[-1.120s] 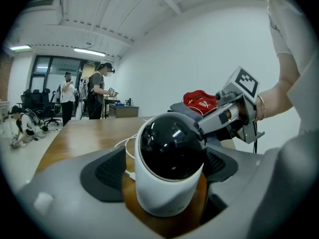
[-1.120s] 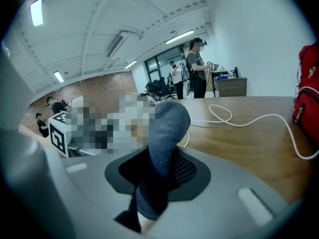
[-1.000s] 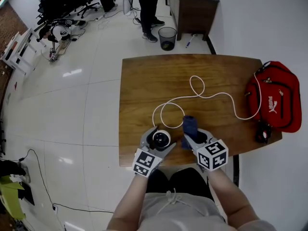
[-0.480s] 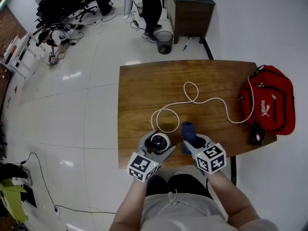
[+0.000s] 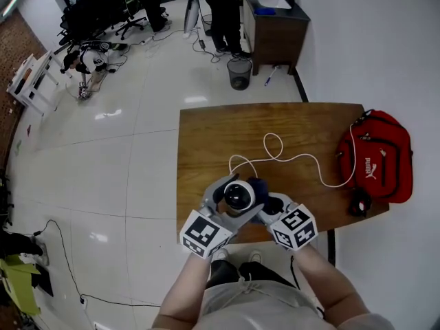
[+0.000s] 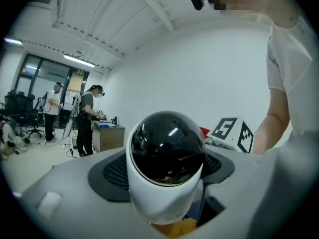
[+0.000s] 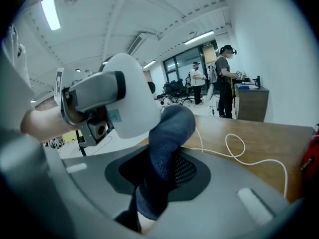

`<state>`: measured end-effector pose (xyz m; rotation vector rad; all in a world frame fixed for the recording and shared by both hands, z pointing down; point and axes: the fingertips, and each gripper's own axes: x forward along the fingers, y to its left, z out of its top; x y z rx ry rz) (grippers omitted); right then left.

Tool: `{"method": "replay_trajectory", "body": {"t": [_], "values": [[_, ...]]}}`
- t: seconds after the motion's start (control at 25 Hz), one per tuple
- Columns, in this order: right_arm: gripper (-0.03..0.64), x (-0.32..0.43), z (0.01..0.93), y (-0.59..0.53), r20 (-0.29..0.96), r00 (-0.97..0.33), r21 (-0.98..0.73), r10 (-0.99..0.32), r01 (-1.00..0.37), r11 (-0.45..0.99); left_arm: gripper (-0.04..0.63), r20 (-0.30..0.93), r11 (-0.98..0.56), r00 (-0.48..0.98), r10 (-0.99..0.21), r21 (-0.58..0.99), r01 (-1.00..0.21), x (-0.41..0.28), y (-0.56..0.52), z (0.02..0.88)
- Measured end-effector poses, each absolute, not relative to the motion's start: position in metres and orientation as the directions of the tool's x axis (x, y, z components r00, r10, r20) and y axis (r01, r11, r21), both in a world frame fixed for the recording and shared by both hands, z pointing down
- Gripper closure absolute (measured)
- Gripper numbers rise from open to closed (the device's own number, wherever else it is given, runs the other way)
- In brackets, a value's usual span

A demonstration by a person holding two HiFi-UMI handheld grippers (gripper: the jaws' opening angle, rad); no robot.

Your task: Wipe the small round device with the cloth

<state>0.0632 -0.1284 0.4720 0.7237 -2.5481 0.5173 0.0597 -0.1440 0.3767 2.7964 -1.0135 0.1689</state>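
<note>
My left gripper (image 5: pixel 230 201) is shut on the small round device (image 5: pixel 238 196), a white dome camera with a glossy black face (image 6: pixel 167 148), lifted off the wooden table (image 5: pixel 206 143). Its white cable (image 5: pixel 289 158) trails across the tabletop. My right gripper (image 5: pixel 268 201) is shut on a rolled dark blue cloth (image 7: pixel 162 153). The cloth's tip touches the device's white side (image 7: pixel 132 101). In the head view the cloth (image 5: pixel 260 186) shows just right of the device.
A red bag (image 5: pixel 375 153) lies at the table's right end with a small black object (image 5: pixel 357 201) beside it. A dark cabinet (image 5: pixel 275 23) and a bin (image 5: pixel 238 72) stand beyond the table. People stand at the back (image 6: pixel 87 118).
Both grippers have risen from the table's front edge towards the head camera. The device has left the tabletop, and the cloth has come in against its right side.
</note>
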Motion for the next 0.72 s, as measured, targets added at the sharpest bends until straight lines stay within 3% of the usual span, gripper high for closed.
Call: {"method": "replay_trajectory", "body": {"t": [0.6, 0.72], "values": [[0.508, 0.039, 0.465, -0.069, 0.389, -0.890, -0.140, -0.237, -0.312, 0.940, 0.213, 0.140, -0.790, 0.800, -0.583, 0.132, -0.599, 0.084, -0.158, 0.381], [0.508, 0.046, 0.472, -0.074, 0.406, -0.877, -0.169, -0.258, -0.349, 0.922, 0.213, 0.131, -0.799, 0.809, -0.572, 0.135, -0.586, 0.091, -0.159, 0.377]]}}
